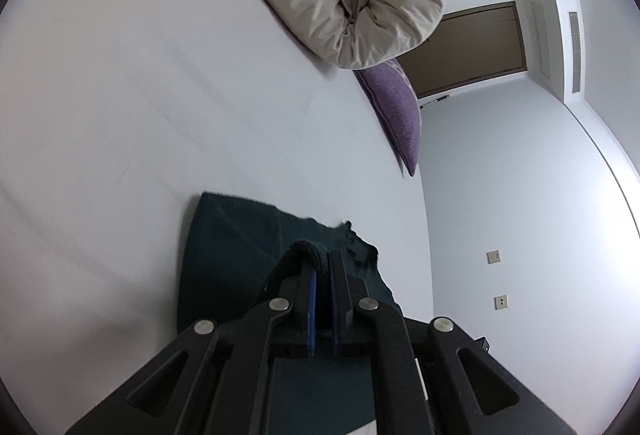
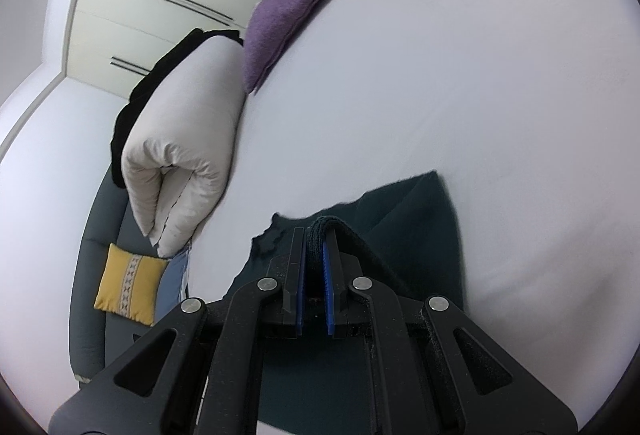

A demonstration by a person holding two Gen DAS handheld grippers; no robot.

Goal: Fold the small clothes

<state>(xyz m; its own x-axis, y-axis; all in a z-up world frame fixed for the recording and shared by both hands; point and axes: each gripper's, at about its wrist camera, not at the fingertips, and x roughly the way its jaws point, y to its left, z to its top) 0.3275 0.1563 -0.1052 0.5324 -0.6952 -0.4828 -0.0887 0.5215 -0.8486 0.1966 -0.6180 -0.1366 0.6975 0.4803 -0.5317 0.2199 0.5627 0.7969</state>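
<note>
Garment type unclear, lower part hidden behind linkages. Left gripper point(image 1: 323, 259) clenched on dark green garment point(image 1: 232, 235) hem at 12 o'clock; right gripper point(image 2: 316, 235) likewise, garment spreading toward 2 o'clock on white bed point(image 2: 440, 75).

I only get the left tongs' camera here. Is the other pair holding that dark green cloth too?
Observer: Yes, the right tongs are shut on an edge of the dark green cloth.
Operator: Anything beside the bed I can't see?
Observer: A grey sofa runs along it.
Operator: Is something on it?
Observer: A yellow cushion with a patterned stripe.
Operator: And that beige duvet?
Observer: From the right view, something black lies behind the beige duvet.
</note>
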